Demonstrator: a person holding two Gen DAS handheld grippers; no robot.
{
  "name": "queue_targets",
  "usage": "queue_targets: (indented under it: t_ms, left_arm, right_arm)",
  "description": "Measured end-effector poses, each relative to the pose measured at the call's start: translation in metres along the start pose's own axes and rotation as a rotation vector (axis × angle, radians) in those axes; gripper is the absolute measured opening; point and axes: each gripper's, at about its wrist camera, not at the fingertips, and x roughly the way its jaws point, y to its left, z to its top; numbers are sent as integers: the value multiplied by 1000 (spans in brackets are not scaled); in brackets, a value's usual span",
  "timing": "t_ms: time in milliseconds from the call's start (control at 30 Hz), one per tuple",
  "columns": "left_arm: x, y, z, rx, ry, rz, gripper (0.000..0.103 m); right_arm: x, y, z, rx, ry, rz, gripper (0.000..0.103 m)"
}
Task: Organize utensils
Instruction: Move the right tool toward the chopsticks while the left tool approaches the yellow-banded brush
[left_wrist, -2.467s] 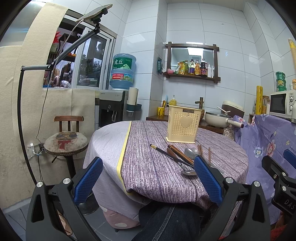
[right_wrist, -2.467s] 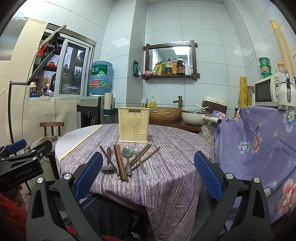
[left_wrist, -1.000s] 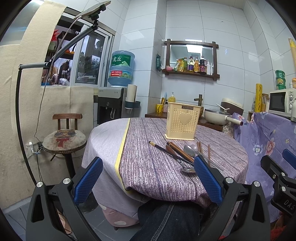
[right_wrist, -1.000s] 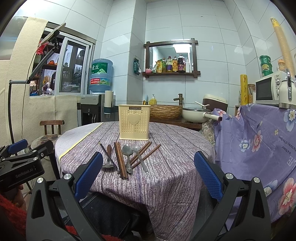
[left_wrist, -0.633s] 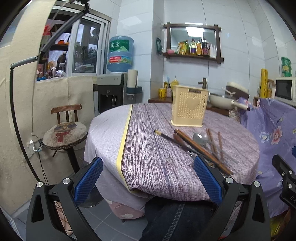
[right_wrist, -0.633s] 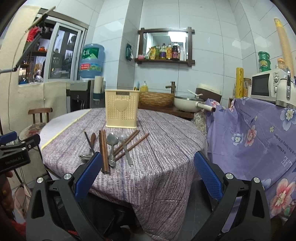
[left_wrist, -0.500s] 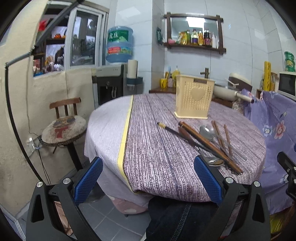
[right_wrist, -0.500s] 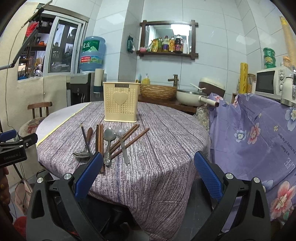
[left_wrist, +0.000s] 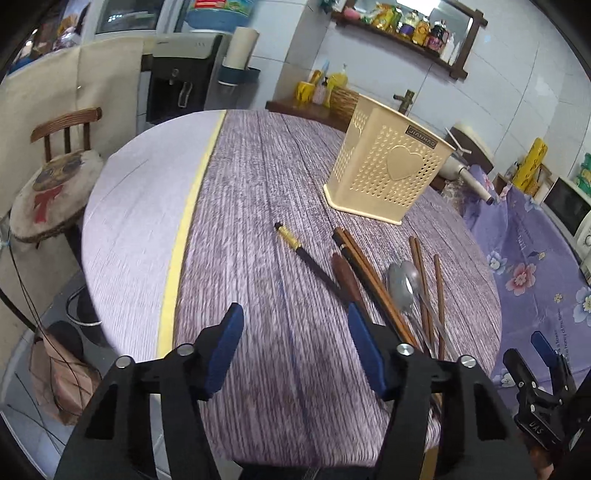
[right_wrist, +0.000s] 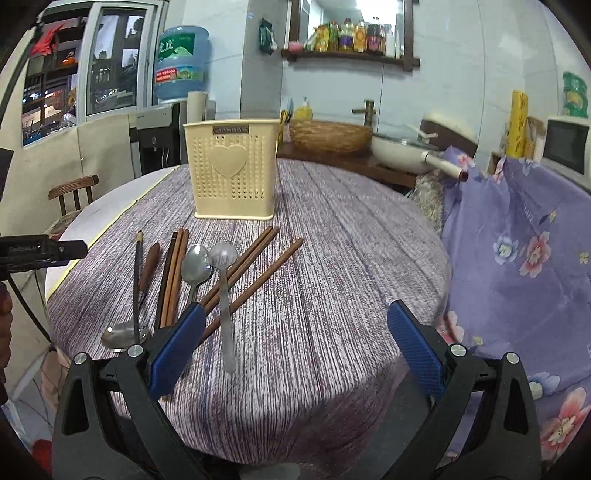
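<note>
My left gripper (left_wrist: 293, 349) hangs over the near edge of the round table (left_wrist: 236, 206), fingers spread with nothing between them. My right gripper (right_wrist: 295, 350) is spread wide too, low in the frame, empty. The utensils lie loose on the purple cloth at centre left of the right view: wooden chopsticks (right_wrist: 173, 273), two metal spoons (right_wrist: 195, 266), a dark-handled ladle (right_wrist: 127, 334). The cream utensil holder (right_wrist: 233, 171) stands upright behind them, upper centre, apart from the pile.
</note>
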Motion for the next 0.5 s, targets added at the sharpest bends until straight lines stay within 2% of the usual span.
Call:
queue_targets:
  t_ms: [100,200,300,500]
  left_arm:
    - [17,-9,19,41,45,32,44]
    - [35,-9,36,16,105,34,36]
    - [50,-13,48,6,134,50,34]
    - [69,-14,50,-30,191,82,32]
  right_arm:
    - [23,-6,11,20,59,-2,95]
    - [39,-9,19,29,93,-3,88]
    - [56,-10,30,39,133,11,79]
    - [96,-8,53,126,243,58,60]
